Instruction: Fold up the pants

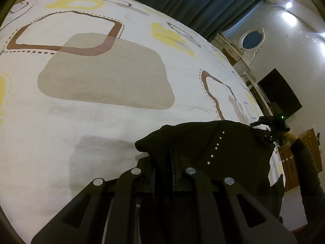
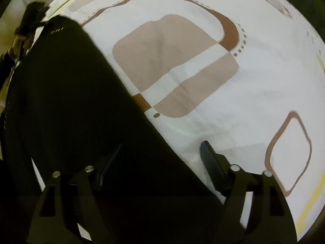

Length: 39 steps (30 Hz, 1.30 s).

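Note:
The black pants (image 1: 205,142) with a row of small silver studs hang bunched from my left gripper (image 1: 163,154), which is shut on the cloth above the bed. In the right wrist view the pants (image 2: 67,93) spread as a wide dark sheet across the left half. My right gripper (image 2: 158,152) is open; its right finger (image 2: 211,160) lies clear over the bedsheet and its left finger (image 2: 107,162) is against the black cloth. The right gripper also shows in the left wrist view (image 1: 270,126) at the far end of the pants.
The bed is covered by a white sheet (image 1: 101,122) with brown, beige and yellow shapes. Dark curtains (image 1: 193,0) hang behind it. A dresser with an oval mirror (image 1: 251,40), a black screen (image 1: 278,93) and wooden cabinets (image 1: 304,152) stand to the right.

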{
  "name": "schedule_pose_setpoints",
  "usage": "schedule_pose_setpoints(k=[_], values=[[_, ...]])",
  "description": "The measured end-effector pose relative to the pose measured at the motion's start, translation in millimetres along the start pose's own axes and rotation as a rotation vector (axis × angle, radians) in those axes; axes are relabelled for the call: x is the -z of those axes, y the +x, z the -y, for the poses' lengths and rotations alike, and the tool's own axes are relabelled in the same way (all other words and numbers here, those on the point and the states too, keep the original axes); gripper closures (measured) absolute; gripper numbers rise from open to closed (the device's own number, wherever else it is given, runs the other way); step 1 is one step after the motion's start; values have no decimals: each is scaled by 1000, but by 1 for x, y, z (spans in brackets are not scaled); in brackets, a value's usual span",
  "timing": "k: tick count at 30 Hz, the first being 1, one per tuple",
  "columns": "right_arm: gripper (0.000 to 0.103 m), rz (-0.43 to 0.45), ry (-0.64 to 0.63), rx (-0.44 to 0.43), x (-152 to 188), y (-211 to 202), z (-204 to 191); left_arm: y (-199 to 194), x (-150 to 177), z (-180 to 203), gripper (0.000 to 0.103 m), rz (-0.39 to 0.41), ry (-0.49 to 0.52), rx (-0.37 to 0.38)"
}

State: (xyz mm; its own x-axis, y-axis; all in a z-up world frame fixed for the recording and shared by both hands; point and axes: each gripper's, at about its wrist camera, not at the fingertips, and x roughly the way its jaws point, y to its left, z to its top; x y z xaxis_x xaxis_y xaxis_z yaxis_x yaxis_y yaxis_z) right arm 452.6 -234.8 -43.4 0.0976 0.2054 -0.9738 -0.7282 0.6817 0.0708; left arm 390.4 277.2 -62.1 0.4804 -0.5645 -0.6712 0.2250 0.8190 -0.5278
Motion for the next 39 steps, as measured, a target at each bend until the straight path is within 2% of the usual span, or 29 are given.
schedule_pose_setpoints(k=[1,2,4,6,7,9,10,14,18,23,28,31,34,39], values=[[45,-1,0,4,0,-1,-1,1,0,-1,89,-4,-4,-8],[51,-2,-3,15,1,-3,-4,2,0,-1,89,-6,-7,-11],[78,-1,-15,37,2,-7,-11,4,-1,-1,85,-4,-13,-25],[92,-6,-37,56,5,-9,-24,6,0,0,84,0,-24,-35],[94,-7,-45,77,7,-10,-30,6,0,0,84,1,-23,-39],[95,4,-70,151,11,-11,-47,6,1,1,84,6,-24,-45],[95,14,-72,175,13,-12,-52,5,1,1,87,11,-28,-41],[95,106,-63,293,28,-27,-78,-6,2,14,92,38,23,-31],[95,222,-28,371,51,-55,-102,-28,3,31,93,94,46,14],[95,360,-3,444,84,-90,-139,-65,20,49,93,174,55,106],[95,503,46,477,145,-116,-188,-105,59,60,93,244,30,186],[95,554,77,475,184,-123,-218,-127,85,66,93,263,33,209],[95,581,102,468,219,-121,-243,-144,110,78,92,250,70,214],[95,575,115,478,250,-106,-282,-165,145,89,92,248,83,217]])
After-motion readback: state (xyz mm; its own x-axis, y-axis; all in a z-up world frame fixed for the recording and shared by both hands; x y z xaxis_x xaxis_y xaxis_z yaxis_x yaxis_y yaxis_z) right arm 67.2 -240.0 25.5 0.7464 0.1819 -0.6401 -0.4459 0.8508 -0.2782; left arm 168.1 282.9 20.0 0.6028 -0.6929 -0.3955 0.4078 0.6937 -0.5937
